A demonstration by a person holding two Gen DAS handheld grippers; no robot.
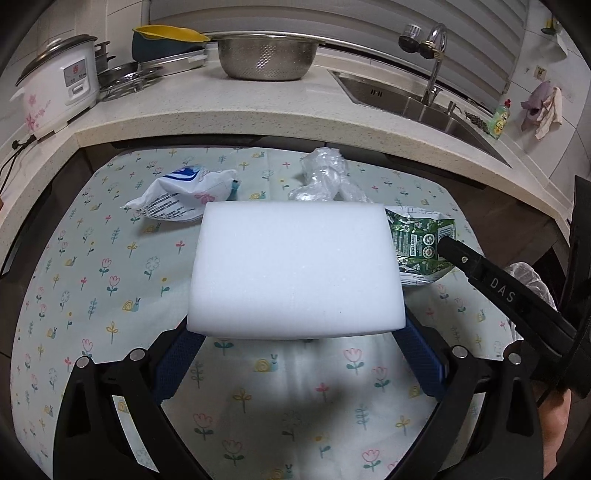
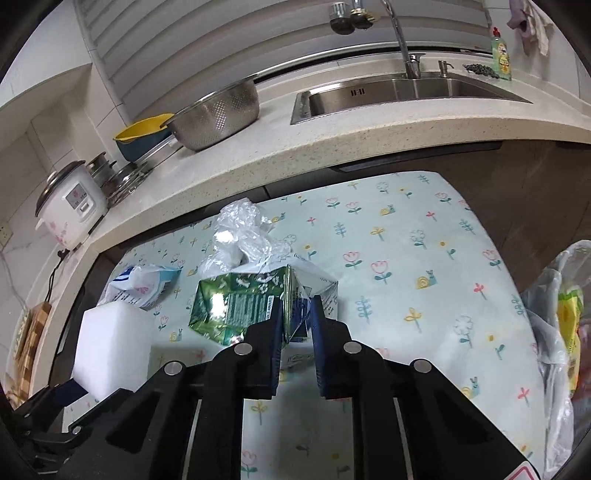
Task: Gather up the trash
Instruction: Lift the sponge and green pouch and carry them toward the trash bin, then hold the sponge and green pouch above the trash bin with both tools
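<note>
The right gripper [image 2: 297,325] is clamped on the near edge of a flattened green carton [image 2: 236,306], a thin flap pinched between its blue pads, the carton lying on the flower-print cloth [image 2: 406,258] that covers the worktop. The left gripper [image 1: 295,332] grasps a white foam block [image 1: 295,269], its blue pads pressed against the block's two sides and holding it above the cloth. In the right wrist view the block sits just left of the carton. Beyond the carton lies a crumpled clear plastic wrap [image 2: 243,236], and to the far left a white-and-blue wrapper [image 1: 184,195] rests on the cloth. At the right edge hangs a clear bag [image 2: 561,332] with yellow packaging inside. Behind the cloth runs a speckled kitchen counter [image 1: 258,110] carrying a rice cooker [image 1: 59,81], a steel colander [image 1: 266,55], a yellow bowl [image 1: 170,35] and a sink [image 1: 413,99] with a tap and a green soap bottle [image 1: 498,120].
</note>
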